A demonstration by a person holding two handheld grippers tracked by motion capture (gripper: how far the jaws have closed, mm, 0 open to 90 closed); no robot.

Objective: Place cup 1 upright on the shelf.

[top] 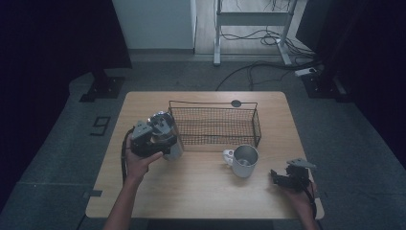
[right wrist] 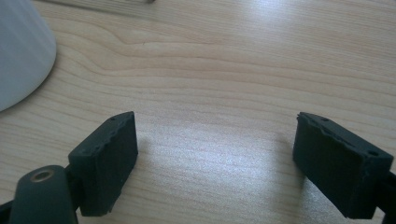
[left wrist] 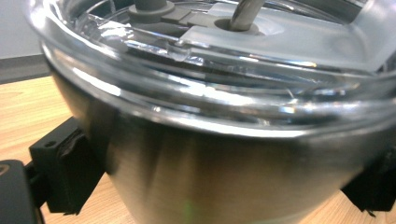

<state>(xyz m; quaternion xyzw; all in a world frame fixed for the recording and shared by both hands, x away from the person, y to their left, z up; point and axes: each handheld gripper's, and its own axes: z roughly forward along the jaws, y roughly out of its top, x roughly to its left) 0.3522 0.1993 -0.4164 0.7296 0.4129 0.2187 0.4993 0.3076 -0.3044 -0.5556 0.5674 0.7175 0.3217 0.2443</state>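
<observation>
A steel tumbler [top: 168, 135] with a clear lid is clamped in my left gripper [top: 153, 140], just off the left end of the wire basket [top: 213, 103]. In the left gripper view the tumbler [left wrist: 224, 177] sits between both black pads [left wrist: 70, 172], which press on its shiny wall; my left gripper [left wrist: 222, 182] is shut on it. A white mug [top: 244, 161] stands in front of the basket, handle to the left. My right gripper [top: 281, 178] rests low near the table's front right. In its own view my right gripper [right wrist: 217, 158] has its jaws apart over bare wood, with the mug [right wrist: 18, 51] at upper left.
The black wire basket holds nothing and stands at the back middle of the wooden table [top: 201, 191]. A dark round spot [top: 236, 103] lies behind the basket. Beyond the table are a desk frame and cables [top: 268, 38] on the floor.
</observation>
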